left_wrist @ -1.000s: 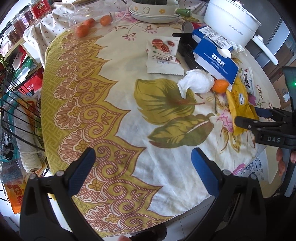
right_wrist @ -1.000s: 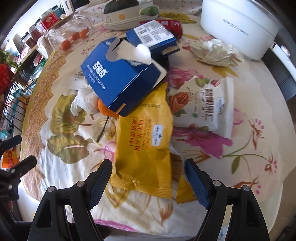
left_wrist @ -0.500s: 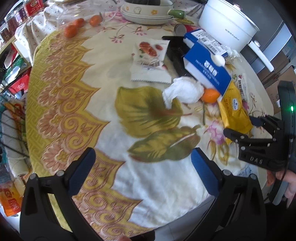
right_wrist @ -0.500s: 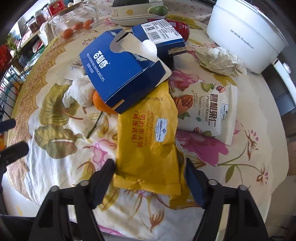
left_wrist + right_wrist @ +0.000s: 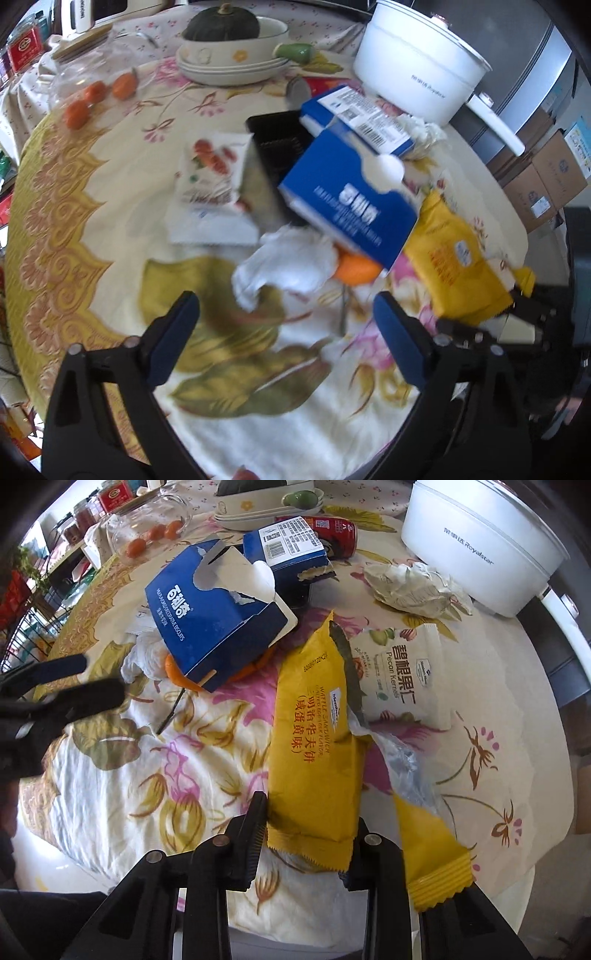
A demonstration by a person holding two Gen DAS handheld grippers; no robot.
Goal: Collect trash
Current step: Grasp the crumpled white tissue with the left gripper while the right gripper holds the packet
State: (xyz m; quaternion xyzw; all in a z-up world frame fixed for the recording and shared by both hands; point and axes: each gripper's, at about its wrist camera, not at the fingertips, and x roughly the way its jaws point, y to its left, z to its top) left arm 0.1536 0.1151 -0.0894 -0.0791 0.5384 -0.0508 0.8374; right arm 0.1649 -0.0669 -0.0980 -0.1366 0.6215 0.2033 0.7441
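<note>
While blur smears the crumpled tissue [image 5: 284, 266], right gripper [image 5: 308, 834] jaws clenched on yellow wrapper [image 5: 314, 746], left gripper [image 5: 286, 332] closing, empty.

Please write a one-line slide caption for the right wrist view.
Right claw shut on a yellow snack wrapper beside the torn blue biscuit box on a floral tablecloth.

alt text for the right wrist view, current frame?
The right gripper is shut on the near end of a torn yellow biscuit wrapper lying on a floral tablecloth. Beyond it sit an open blue biscuit box, a white pecan bag, crumpled paper and a white cooker; the left gripper shows at the left edge.
</note>
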